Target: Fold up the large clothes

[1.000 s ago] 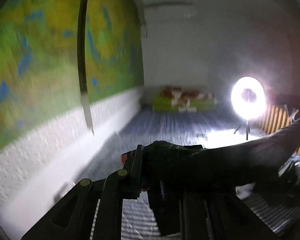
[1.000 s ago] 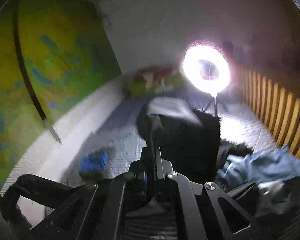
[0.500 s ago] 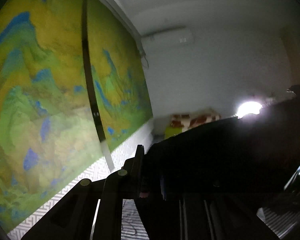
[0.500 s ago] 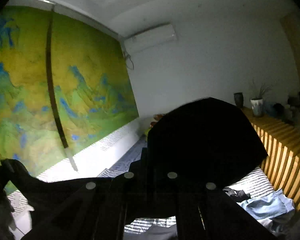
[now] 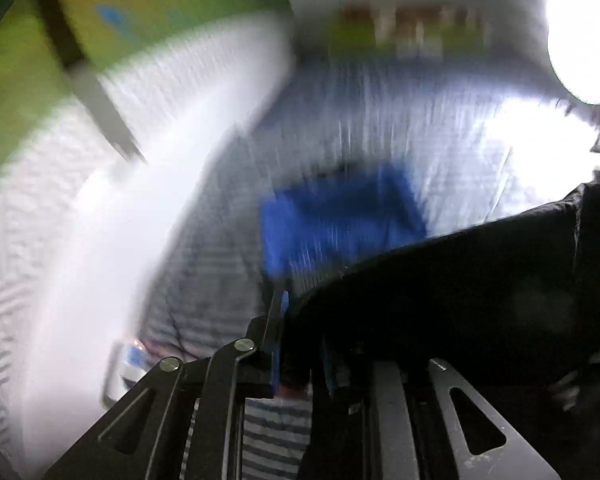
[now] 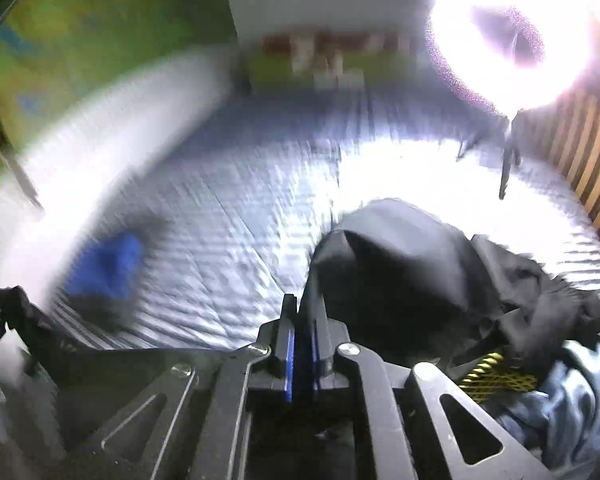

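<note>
Hanging between both tools, the black garment (image 6: 400,264) drapes limp and thin, so it should handle as light, floppy cloth that slumps wherever it is unsupported; its bulk rests on the striped bed (image 6: 228,216), beside a heap of other clothes (image 6: 572,396). The left tool (image 5: 300,344) pinches one edge and the right tool (image 6: 302,344) another, both sets of jaws just starting to ease apart with cloth between them. Edges or corners look the best places to hold (a mid-panel grip would only bunch it). No readable writing; blur hides detail.
</note>
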Demonstrator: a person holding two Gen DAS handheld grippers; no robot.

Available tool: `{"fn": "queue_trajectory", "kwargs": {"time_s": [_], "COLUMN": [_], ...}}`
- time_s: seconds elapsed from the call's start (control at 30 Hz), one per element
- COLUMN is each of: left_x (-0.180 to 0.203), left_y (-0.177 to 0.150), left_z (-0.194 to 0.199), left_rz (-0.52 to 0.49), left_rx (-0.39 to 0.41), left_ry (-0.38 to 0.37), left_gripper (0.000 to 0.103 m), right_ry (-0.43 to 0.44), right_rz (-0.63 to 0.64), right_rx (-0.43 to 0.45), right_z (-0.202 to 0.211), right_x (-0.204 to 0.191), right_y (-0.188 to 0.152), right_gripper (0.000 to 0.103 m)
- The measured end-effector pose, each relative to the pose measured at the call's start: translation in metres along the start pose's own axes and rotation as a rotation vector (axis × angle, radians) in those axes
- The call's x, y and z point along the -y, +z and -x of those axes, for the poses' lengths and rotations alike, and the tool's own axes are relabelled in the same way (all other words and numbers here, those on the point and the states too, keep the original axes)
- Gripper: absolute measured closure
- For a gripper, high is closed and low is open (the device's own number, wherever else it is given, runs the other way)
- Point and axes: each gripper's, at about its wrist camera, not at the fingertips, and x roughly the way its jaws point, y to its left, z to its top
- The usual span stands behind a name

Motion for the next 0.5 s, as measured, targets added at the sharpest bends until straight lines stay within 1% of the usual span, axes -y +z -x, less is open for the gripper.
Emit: {"fn": "queue_trajectory", "kwargs": {"time_s": [0.03,0.07,0.1,0.17,0.2,0.23,0.27,0.3,0.37,0.4,0.43,0.5], "left_x": [0.006,0.011,0.013,0.009,-0.001,-0.005,-0.006,-0.013,-0.03,-0.042,-0.05,-0.059], "left_y": [-0.002,-0.004,-0.004,-0.009,-0.01,-0.012,-0.017,-0.02,-0.03,-0.04,-0.052,-0.066], "left_z": [-0.02,-0.033,-0.036,-0.033,-0.024,-0.018,-0.007,0.002,0.018,0.027,0.036,0.047], "left_rz": [-0.009,-0.021,-0.025,-0.025,-0.021,-0.017,-0.012,-0.007,0.005,0.029,0.059,0.082], "left_rx": [-0.039,-0.058,-0.056,-0.027,-0.006,0.011,0.028,0.042,0.061,0.064,0.06,0.056], "left_ry": [0.017,0.033,0.039,0.035,0.031,0.026,0.025,0.026,0.031,0.025,-0.005,-0.028], "left_gripper": [0.077,0.068,0.063,0.039,0.034,0.025,0.024,0.024,0.022,0.022,0.022,0.022], "right_ry": [-0.017,0.002,0.036,0.074,0.095,0.113,0.127,0.134,0.125,0.102,0.081,0.066], "right_rz": [-0.017,-0.031,-0.049,-0.066,-0.069,-0.076,-0.083,-0.088,-0.087,-0.078,-0.065,-0.058], "right_rx": [-0.051,-0.075,-0.085,-0.056,-0.043,-0.03,-0.023,-0.018,-0.01,-0.018,-0.034,-0.082], "right_z": [-0.023,-0.031,-0.036,-0.023,-0.017,-0.007,0.003,0.006,0.017,0.018,0.016,0.011], "right_x": [0.004,0.01,0.016,0.031,0.038,0.048,0.062,0.061,0.079,0.086,0.092,0.103], "right_y": [-0.001,-0.002,-0.004,-0.012,-0.014,-0.019,-0.024,-0.024,-0.035,-0.042,-0.048,-0.062], "right_gripper": [0.09,0.087,0.084,0.067,0.065,0.064,0.063,0.062,0.053,0.052,0.052,0.052]}}
